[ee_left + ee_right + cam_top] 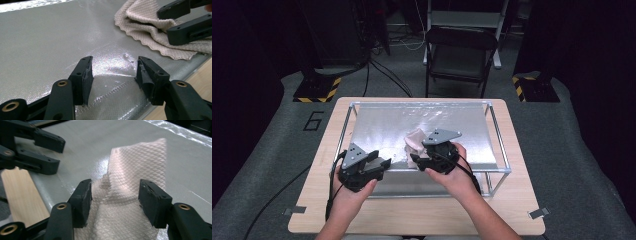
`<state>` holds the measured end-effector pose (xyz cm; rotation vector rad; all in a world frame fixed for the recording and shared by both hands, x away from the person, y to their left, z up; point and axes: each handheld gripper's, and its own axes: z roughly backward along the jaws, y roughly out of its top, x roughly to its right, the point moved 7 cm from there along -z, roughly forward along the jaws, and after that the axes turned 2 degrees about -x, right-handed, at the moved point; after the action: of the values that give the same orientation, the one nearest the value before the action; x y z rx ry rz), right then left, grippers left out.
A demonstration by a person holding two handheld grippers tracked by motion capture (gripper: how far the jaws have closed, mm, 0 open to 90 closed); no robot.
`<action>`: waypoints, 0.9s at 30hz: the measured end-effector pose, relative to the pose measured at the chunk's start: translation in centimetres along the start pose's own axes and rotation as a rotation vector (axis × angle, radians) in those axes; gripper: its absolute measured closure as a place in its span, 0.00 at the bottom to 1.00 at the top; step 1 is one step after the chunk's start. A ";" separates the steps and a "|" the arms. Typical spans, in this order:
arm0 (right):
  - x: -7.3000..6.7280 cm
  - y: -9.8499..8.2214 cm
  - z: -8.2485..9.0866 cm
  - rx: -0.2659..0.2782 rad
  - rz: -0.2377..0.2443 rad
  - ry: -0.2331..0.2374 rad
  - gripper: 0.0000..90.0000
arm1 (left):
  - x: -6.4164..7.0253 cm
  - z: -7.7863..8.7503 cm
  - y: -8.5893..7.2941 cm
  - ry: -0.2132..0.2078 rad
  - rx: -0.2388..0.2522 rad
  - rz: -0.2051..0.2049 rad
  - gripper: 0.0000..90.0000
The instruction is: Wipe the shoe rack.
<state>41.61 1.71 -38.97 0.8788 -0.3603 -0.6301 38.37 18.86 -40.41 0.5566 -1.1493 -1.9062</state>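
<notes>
I count two hand-held grippers, one cloth, one silver mat and one metal frame on the wooden counter (422,215). The left hand-held gripper (113,72) sits at the near-left corner of the silver mat (387,125) with its jaws spread and nothing between them — just bare mat beneath. The right hand-held gripper (115,200) is over the cloth (132,170), jaws spread wide; the fabric rises between the pads, but I see neither pad pressing on it.

The cloth is a single pale, off-white piece with a quilted diamond weave and a scalloped hem, visible in the left gripper view (145,22). It lies crumpled and folded over itself, one fold standing up in a soft peak, near the middle of the mat toward its near edge, just beside my right hand (452,170). The metal frame (499,145) runs around the mat — one rectangle of thin rails.
</notes>
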 end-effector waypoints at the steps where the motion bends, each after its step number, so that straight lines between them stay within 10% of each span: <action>1: -0.1 -0.2 -0.2 -0.029 0.002 -0.010 0.52 | 0.0 0.0 0.0 0.000 0.000 0.000 0.52; 9: 0.8 -0.8 0.3 -0.043 -0.046 -0.009 0.86 | 0.0 0.0 0.0 -0.001 0.001 0.005 0.52; 14: 1.0 -0.8 0.8 -0.036 -0.058 -0.029 0.89 | 0.0 -0.1 0.0 0.003 0.007 0.005 0.52; 17: -0.7 -0.3 -0.1 -0.019 -0.079 0.067 0.89 | 0.0 -0.1 0.0 0.008 0.008 0.003 0.53; 27: 1.4 -1.9 1.9 -0.039 -0.058 -0.023 0.89 | 0.0 0.0 -0.1 0.014 0.016 0.005 0.54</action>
<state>40.99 -1.21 -39.32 0.8473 -0.3430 -0.6992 38.36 18.90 -40.56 0.5746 -1.1566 -1.8875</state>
